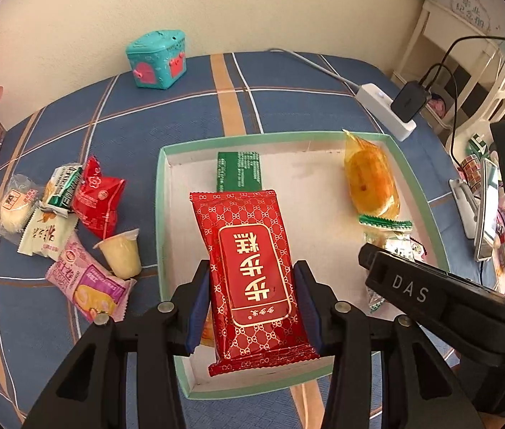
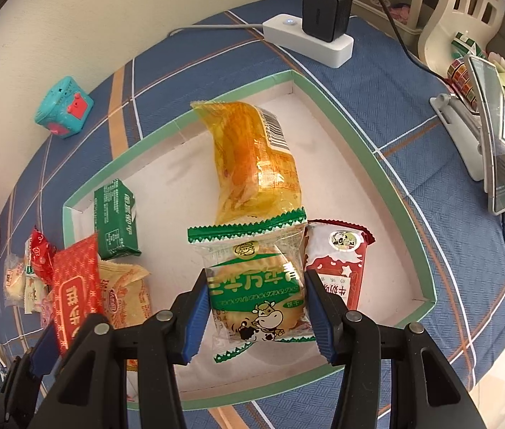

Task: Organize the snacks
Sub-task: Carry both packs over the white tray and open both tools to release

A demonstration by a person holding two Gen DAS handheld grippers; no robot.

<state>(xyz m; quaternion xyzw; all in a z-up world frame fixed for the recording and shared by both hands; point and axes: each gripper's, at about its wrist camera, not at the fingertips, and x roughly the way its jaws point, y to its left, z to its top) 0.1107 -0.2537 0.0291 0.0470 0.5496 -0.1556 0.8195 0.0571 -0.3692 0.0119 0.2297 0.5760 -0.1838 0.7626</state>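
Clamped across mid-width in left gripper [image 1: 252, 307] over tray [image 1: 162, 193]: red pack [image 1: 252, 268], light, crinkly, slippery film; right gripper [image 2: 256, 316] likewise clamped on biscuit pack [image 2: 258, 286], brittle inside, so grip gently at flat sides.

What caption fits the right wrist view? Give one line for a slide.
Right gripper shut on a green-trimmed biscuit pack over the tray, beside an orange pastry.
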